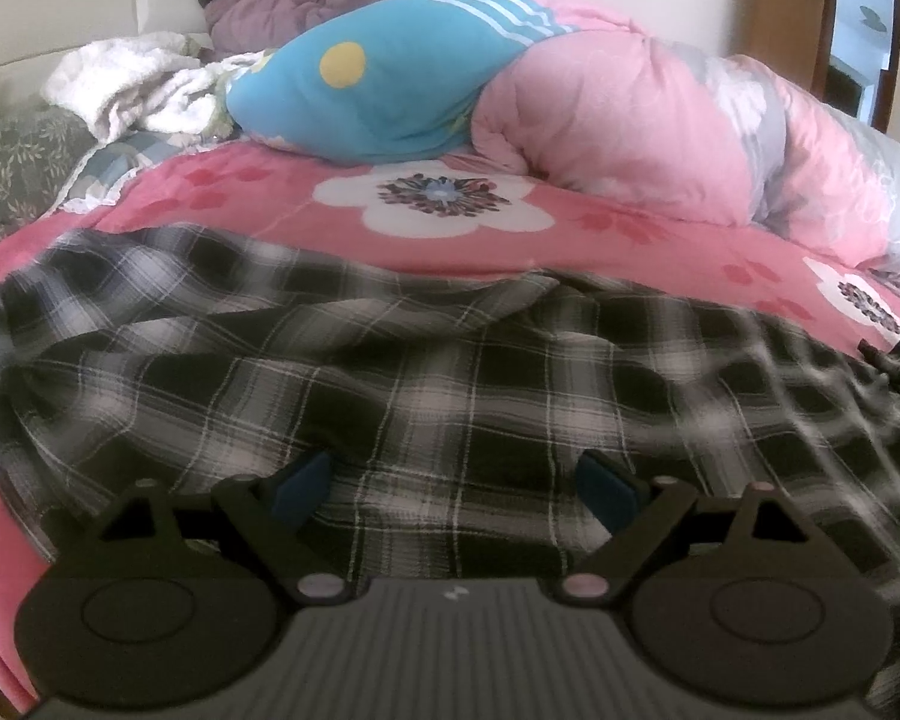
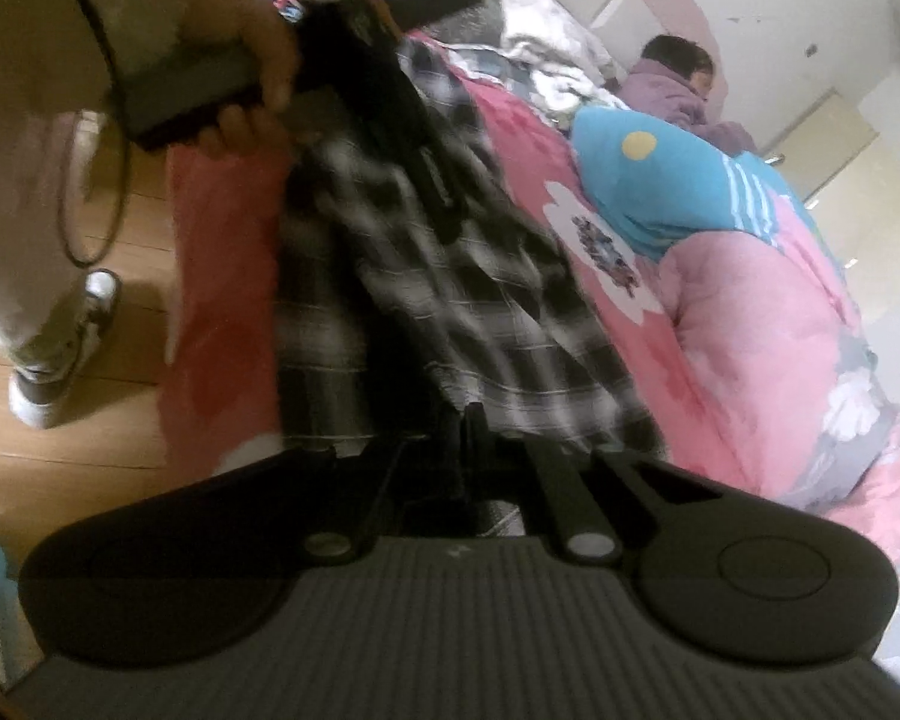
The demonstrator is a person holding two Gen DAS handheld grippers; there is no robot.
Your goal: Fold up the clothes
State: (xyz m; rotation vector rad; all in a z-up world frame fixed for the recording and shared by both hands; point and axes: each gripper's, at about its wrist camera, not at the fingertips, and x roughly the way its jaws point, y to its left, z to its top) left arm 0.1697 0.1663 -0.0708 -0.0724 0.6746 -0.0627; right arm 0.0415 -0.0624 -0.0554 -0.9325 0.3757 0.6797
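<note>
A black-and-white plaid shirt (image 1: 426, 372) lies spread and wrinkled across the pink flowered bedspread (image 1: 258, 204). My left gripper (image 1: 455, 483) stands open just above it, blue pads (image 1: 303, 489) wide apart with the cloth under and between them but not pinched. In the right wrist view the same shirt (image 2: 450, 276) runs away from me along the bed's edge. My right gripper (image 2: 471, 417) has its fingers pressed together on the near hem of the shirt. A hand (image 2: 258, 60) holds the other tool's handle over the shirt's far end.
A rolled pink quilt (image 1: 630, 120) and a blue cushion (image 1: 360, 102) fill the bed behind the shirt. A person in a purple coat (image 1: 270, 6) lies at the headboard beside a white blanket (image 1: 132, 90). Wooden floor (image 2: 120, 420) and a shoe (image 2: 48, 384) are beside the bed.
</note>
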